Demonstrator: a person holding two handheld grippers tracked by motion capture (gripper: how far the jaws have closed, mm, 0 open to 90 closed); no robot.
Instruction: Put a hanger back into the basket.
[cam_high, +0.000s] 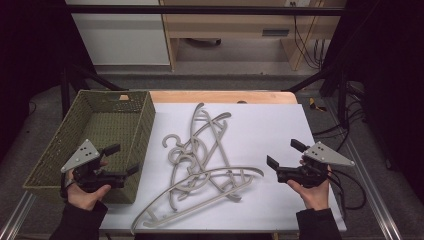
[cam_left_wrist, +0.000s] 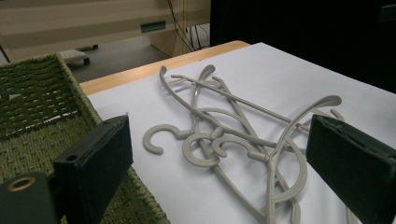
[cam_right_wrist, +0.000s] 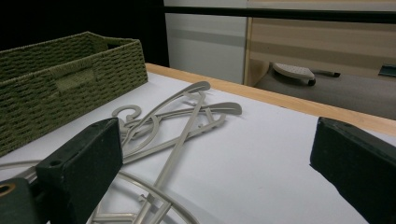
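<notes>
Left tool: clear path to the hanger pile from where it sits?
Probably yes. The left tool hangs open over the basket near its right wall, pointing at the hangers. Only bare white sheet lies between; the tangle may make picking one hard.

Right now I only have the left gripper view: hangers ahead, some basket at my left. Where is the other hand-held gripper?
Observer: The right hand-held gripper hovers over the white sheet at the right of the hanger pile, jaws open, holding nothing.
Operator: Is the basket empty?
Observer: Yes, the high view shows the green woven basket with nothing inside.
Operator: And where is my gripper relative to it?
Observer: Your left hand-held gripper hangs over the basket's near right corner, jaws open toward the hangers.
</notes>
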